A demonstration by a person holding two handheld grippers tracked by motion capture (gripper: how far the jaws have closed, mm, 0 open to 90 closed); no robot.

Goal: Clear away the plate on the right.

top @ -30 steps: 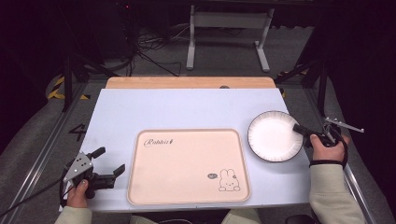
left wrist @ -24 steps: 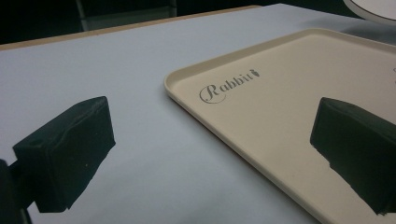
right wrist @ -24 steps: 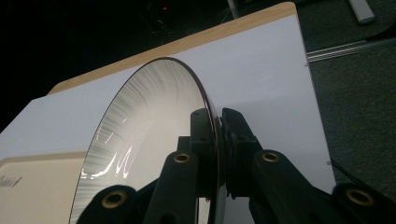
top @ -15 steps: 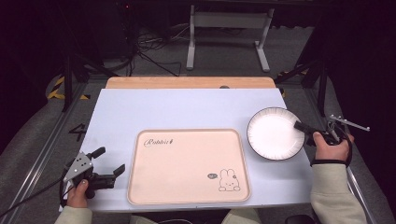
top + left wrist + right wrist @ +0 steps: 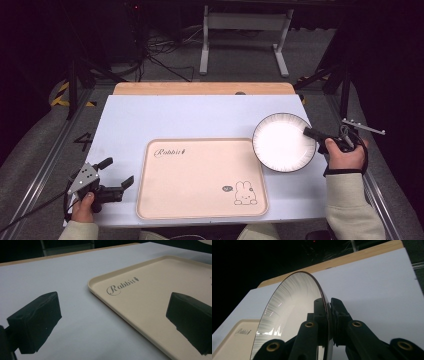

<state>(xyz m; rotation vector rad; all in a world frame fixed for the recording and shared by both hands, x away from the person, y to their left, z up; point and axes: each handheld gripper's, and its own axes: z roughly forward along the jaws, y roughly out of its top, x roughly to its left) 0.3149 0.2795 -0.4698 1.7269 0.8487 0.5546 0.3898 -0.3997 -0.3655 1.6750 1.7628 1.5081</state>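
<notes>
One plate is clamped at its rim by the right gripper and has been lifted and shifted slightly toward the tray, at centre right of the frame. The left gripper is held wide open, lower left, with nothing between its jaws, so a placement on the tray is probably intended.

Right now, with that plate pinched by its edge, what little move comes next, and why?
Probably carry the plate leftward over the tray. The right gripper clamps its rim, the plate overlaps the tray's corner, and the tray is bare.
</notes>
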